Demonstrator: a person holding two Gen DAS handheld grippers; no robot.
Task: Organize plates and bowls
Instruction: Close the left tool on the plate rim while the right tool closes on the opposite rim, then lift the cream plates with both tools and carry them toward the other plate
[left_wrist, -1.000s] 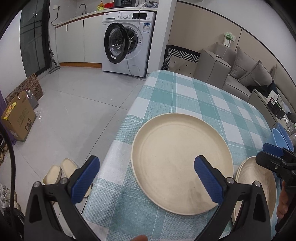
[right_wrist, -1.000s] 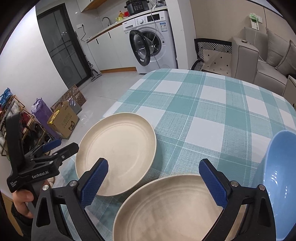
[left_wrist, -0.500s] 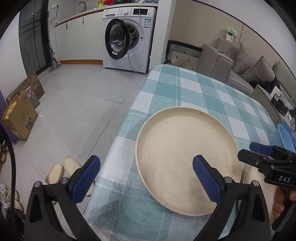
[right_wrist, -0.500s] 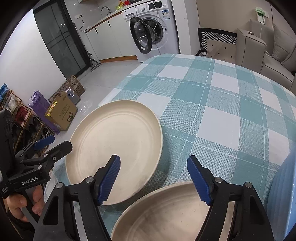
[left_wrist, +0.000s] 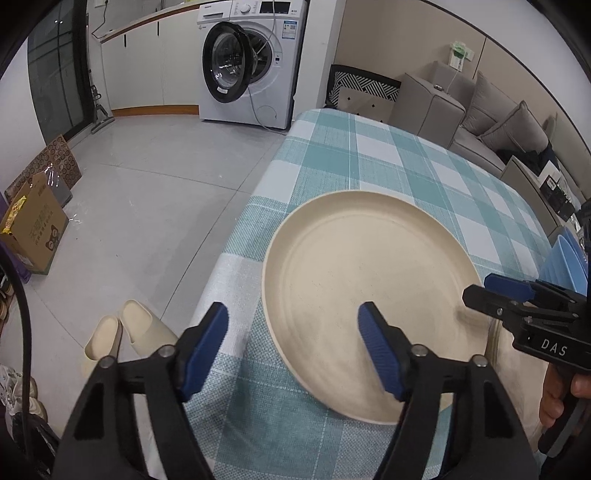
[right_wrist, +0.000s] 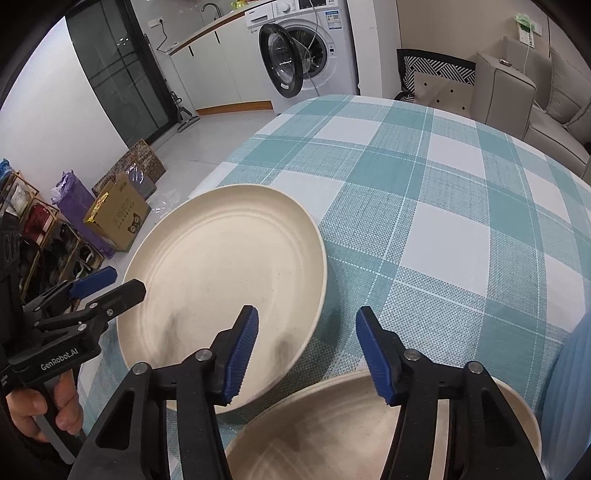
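Plates awaiting pickup, both claws narrowing

Left claw (left_wrist: 291, 354) straddled the 7 o'clock rim of the large cream plate (left_wrist: 369, 295), jaws closing but not yet pinching; one pad over the dish, one outside, evidently to grip the rim. Right claw (right_wrist: 304, 354) was likewise closing, nothing pinched, hovering between that plate and the second cream plate (right_wrist: 332, 424) at 6 o'clock. Blue bowl (right_wrist: 572, 387) stood at 4 o'clock on the checked worktop (right_wrist: 424, 184).

Cream plate (left_wrist: 369, 291) on a teal-and-white checked tablecloth (left_wrist: 369, 155); blue-padded black tongs (left_wrist: 291, 345).
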